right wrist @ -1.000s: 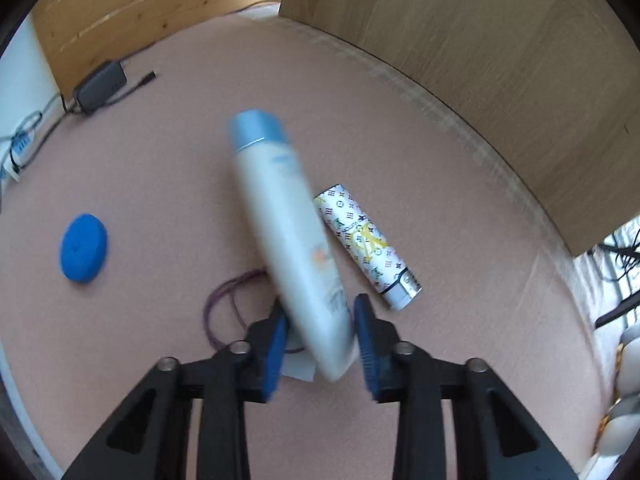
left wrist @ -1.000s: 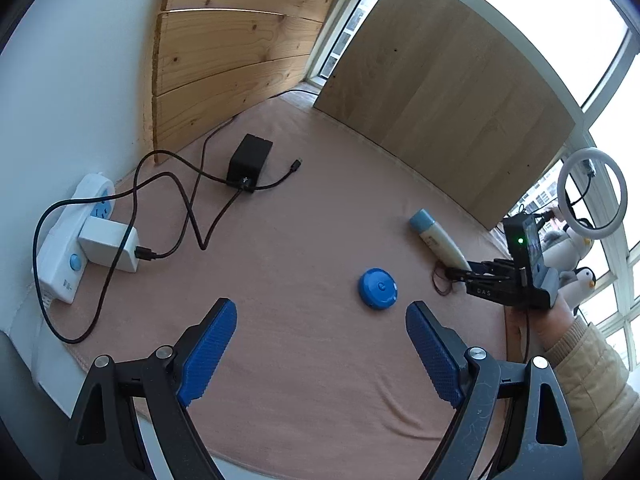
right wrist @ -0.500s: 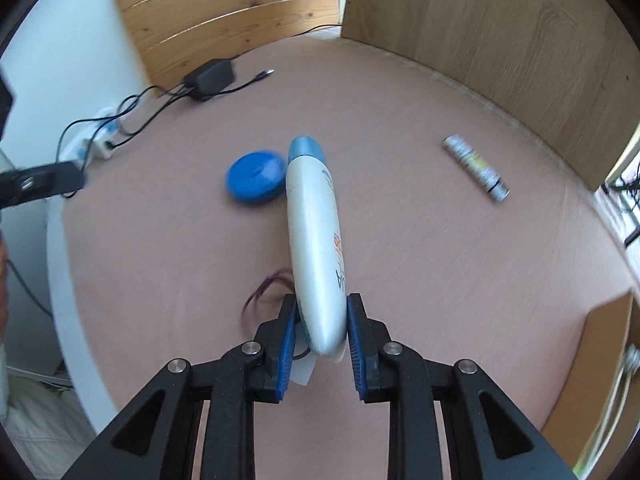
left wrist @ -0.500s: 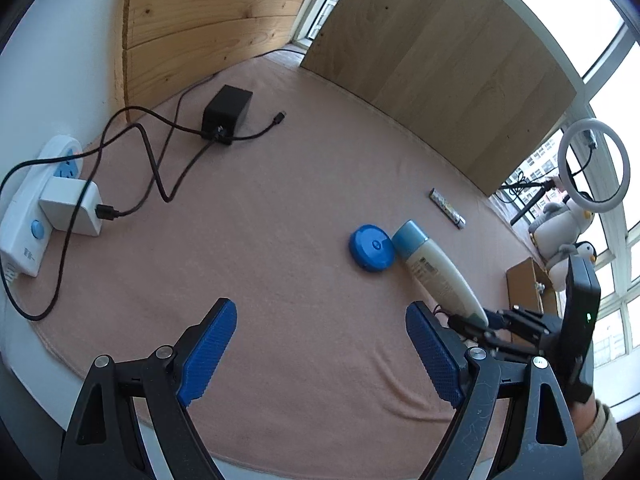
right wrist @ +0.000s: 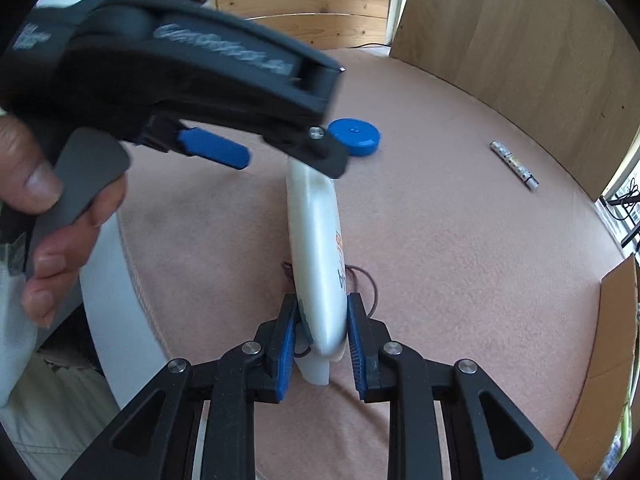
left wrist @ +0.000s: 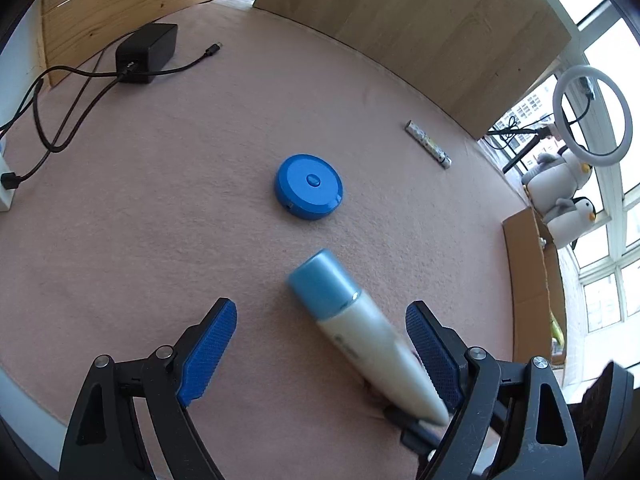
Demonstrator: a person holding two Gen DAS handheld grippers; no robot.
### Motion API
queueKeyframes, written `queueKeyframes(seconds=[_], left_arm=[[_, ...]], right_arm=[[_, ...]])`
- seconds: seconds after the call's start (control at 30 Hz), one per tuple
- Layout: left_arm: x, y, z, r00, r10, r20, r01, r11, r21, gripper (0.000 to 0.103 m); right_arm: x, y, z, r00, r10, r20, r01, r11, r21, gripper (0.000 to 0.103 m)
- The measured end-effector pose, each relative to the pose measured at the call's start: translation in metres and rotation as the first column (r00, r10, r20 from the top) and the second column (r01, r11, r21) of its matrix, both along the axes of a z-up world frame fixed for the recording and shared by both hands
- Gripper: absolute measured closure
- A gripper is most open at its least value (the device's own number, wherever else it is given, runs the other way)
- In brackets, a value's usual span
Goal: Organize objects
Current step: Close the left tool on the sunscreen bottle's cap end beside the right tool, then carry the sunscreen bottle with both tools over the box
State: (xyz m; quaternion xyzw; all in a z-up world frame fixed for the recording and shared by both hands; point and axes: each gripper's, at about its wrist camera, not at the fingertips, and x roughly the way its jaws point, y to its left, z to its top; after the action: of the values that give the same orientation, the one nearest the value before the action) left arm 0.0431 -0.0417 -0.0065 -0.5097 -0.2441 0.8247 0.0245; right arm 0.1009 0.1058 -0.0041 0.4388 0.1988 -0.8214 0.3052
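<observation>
My right gripper (right wrist: 322, 330) is shut on the tail of a white tube with a light blue cap (right wrist: 318, 240). The tube (left wrist: 360, 336) points forward between the fingers of my left gripper (left wrist: 320, 344), which stands open around it without touching. In the right wrist view the left gripper (right wrist: 216, 152) hangs above the tube's cap end and hides it. A round blue case (left wrist: 309, 186) lies on the pink mat beyond the tube. A small patterned cylinder (left wrist: 429, 144) lies farther right near the wooden panel. A dark hair tie (right wrist: 366, 280) lies under the tube.
A black power adapter (left wrist: 147, 53) with trailing cables sits at the back left, near wooden boards. A cardboard box (left wrist: 532, 264) stands at the right edge, with plush penguins (left wrist: 560, 184) and a ring light (left wrist: 586, 116) behind. A person's hand (right wrist: 48, 216) holds the left gripper.
The left gripper swung right and closed in on the tube, which now lies between its open fingers. The right gripper carried the tube toward the table's near edge.
</observation>
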Motion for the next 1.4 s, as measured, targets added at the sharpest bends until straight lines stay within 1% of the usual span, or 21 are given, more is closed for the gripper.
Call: queueKeyframes(seconds=[0.1,0.2,0.23,0.27,0.33,0.43,0.5,0.53,0.57,0.6,0.63,0.7,0.8,0.83,0.9,1.1,1.27,1.4], left_arm=[[-0.005,0.004,-0.006,1.0,-0.006,0.004,0.006,1.0,-0.013,0.014],[-0.011,0.007,-0.01,1.0,-0.014,0.005,0.014,0.999,-0.032,0.015],[-0.012,0.008,-0.01,1.0,-0.017,-0.003,0.017,0.999,-0.04,0.016],[-0.013,0.009,-0.01,1.0,-0.022,-0.004,0.022,0.999,-0.045,0.018],[-0.015,0.011,-0.011,0.999,-0.039,-0.01,0.038,0.998,-0.059,0.027],[-0.019,0.01,-0.011,0.999,-0.043,-0.011,0.043,0.997,-0.058,0.037],[-0.021,0.01,-0.012,0.999,-0.047,-0.012,0.047,0.997,-0.06,0.041],[-0.023,0.01,-0.012,0.999,-0.05,-0.012,0.049,0.997,-0.063,0.044],[-0.023,0.01,-0.012,0.999,-0.052,-0.013,0.051,0.997,-0.066,0.045],[-0.025,0.009,-0.012,0.998,-0.053,-0.015,0.052,0.996,-0.069,0.049],[-0.026,0.008,-0.012,0.998,-0.054,-0.016,0.052,0.996,-0.074,0.052],[-0.027,0.007,-0.013,0.998,-0.054,-0.017,0.053,0.996,-0.068,0.052],[-0.028,0.006,-0.013,0.999,-0.052,-0.017,0.051,0.997,-0.061,0.054],[-0.03,0.007,-0.014,0.999,-0.051,-0.016,0.05,0.997,-0.058,0.055],[-0.029,0.005,-0.013,0.999,-0.048,-0.016,0.047,0.998,-0.052,0.056],[-0.032,0.003,-0.008,0.999,-0.041,-0.026,0.04,0.999,-0.038,0.056],[-0.035,0.008,0.013,0.997,-0.052,-0.06,0.049,0.998,-0.044,0.057],[-0.038,0.012,0.04,0.993,-0.064,-0.103,0.059,0.997,-0.058,0.057]], right_arm=[[0.003,-0.005,-0.005,1.0,0.017,-0.001,-0.017,1.0,0.004,0.081],[0.007,-0.008,-0.005,0.999,0.031,-0.041,-0.029,0.999,0.036,0.081],[0.009,-0.01,-0.003,0.997,0.042,-0.061,-0.039,0.998,0.05,0.079],[0.013,-0.013,-0.001,0.995,0.056,-0.087,-0.05,0.996,0.067,0.077],[0.016,-0.017,0.001,0.99,0.071,-0.124,-0.061,0.995,0.085,0.075],[0.017,-0.021,0.0,0.985,0.09,-0.146,-0.073,0.99,0.117,0.073],[0.016,-0.021,-0.002,0.987,0.092,-0.134,-0.078,0.991,0.11,0.069],[0.013,-0.019,-0.002,0.99,0.087,-0.115,-0.076,0.993,0.092,0.068],[0.01,-0.017,-0.003,0.993,0.079,-0.087,-0.073,0.995,0.062,0.066],[0.006,-0.015,-0.003,0.996,0.075,-0.049,-0.074,0.997,0.023,0.066],[0.004,-0.014,-0.003,0.997,0.071,-0.035,-0.071,0.997,0.003,0.065],[0.003,-0.016,-0.001,0.997,0.062,-0.04,-0.062,0.998,-0.007,0.063],[0.004,-0.022,0.001,0.995,0.061,-0.08,-0.062,0.998,-0.006,0.063],[0.004,-0.023,0.001,0.996,0.058,-0.07,-0.06,0.998,-0.027,0.064],[0.004,-0.024,0.004,0.996,0.054,-0.072,-0.057,0.997,-0.044,0.069],[0.003,-0.021,0.008,0.994,0.043,-0.104,-0.048,0.998,-0.047,0.074],[0.003,-0.017,0.022,0.988,0.034,-0.151,-0.043,0.997,-0.058,0.076],[-0.001,-0.011,0.04,0.98,0.018,-0.198,-0.033,0.997,-0.072,0.076]])
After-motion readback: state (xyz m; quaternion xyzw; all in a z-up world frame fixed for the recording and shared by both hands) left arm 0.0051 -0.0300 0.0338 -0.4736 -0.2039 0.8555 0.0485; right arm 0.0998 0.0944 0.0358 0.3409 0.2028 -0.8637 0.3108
